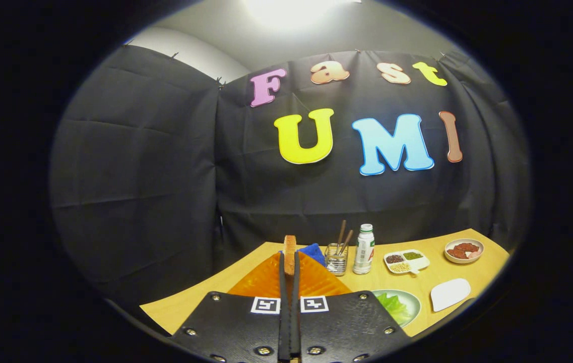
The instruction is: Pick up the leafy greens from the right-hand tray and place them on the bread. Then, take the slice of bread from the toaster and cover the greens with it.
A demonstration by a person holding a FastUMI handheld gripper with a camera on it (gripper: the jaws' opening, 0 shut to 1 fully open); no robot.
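Bread slice [290, 254] stands on edge between my fingers [282, 282], its brown crust up, and both press on its faces — I am pinching it, raised above the orange mat [261, 280] on the wooden table [200, 302]. It looks light, soft and crumbly, so I judge a gentle squeeze low across the flat faces safest; harder would dent it. Leafy greens [393, 305] lie in the pale green plate [412, 302] just right of my fingers, limp and thin — whether bread lies under them I cannot tell. Farther off stand a glass of sticks [337, 258] and a bottle [364, 249].
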